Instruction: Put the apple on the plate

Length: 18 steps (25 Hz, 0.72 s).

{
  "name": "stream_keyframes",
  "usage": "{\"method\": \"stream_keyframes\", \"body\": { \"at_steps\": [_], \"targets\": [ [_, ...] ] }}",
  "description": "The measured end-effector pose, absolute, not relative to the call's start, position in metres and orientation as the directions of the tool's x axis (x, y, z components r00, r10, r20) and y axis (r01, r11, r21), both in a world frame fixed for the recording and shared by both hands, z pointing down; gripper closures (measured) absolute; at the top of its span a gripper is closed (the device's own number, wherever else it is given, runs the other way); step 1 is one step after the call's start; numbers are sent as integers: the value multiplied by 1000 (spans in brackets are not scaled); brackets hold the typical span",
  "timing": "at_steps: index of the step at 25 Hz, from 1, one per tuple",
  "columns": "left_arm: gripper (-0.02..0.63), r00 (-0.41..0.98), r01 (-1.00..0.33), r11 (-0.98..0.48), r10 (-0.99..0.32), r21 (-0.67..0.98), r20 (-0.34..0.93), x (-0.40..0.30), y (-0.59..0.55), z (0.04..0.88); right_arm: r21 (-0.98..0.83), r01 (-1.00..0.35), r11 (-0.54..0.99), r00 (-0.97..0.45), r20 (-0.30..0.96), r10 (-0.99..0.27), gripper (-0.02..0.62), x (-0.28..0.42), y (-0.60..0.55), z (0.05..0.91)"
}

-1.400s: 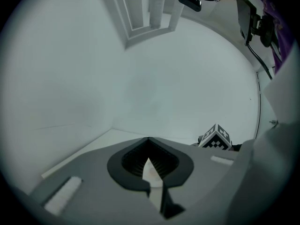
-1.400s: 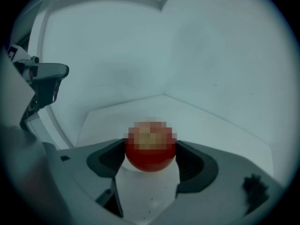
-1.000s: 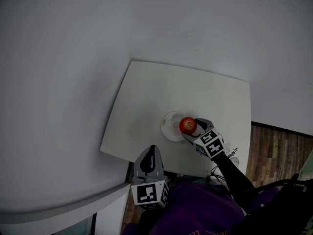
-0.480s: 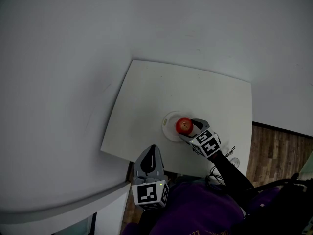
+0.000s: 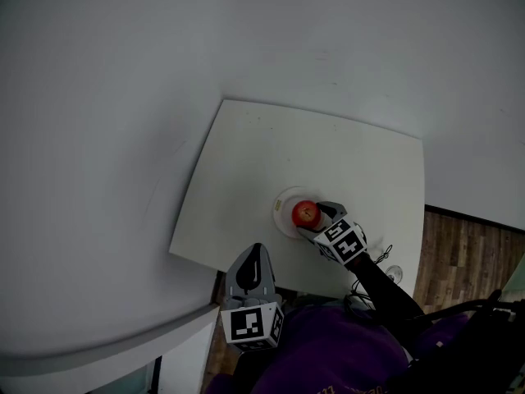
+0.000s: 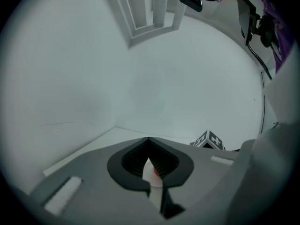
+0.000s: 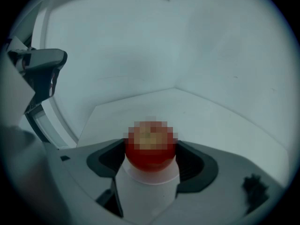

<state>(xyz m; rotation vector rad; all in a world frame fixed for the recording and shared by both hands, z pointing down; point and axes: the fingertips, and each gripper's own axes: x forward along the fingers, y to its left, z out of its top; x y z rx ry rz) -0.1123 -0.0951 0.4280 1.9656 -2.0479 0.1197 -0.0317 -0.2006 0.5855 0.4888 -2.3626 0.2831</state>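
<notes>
A red apple sits between the jaws of my right gripper, which is shut on it over the small white plate near the table's front edge. In the right gripper view the apple fills the gap between the jaws, with the white plate directly beneath it; whether the apple touches the plate I cannot tell. My left gripper hangs before the table's front edge, left of the plate, with its jaws together and nothing held. In the left gripper view, a sliver of red shows past its closed tips.
The white table stands in a corner of pale walls. Wooden floor lies to its right. A thin cable hangs by the table's front right edge. A white ledge runs at the lower left.
My right gripper has carried the apple a little to the left, from the plate's right rim to over its middle. The left gripper has stayed still.
</notes>
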Motion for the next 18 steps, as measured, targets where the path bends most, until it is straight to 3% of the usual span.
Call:
{"method": "stream_keyframes", "body": {
  "at_steps": [18],
  "targets": [
    [600,-16,-988,57,-963,145,267,-111,-95,428,-57,-407,912,-695,667,-268,255,-33,-198,589]
  ]
}}
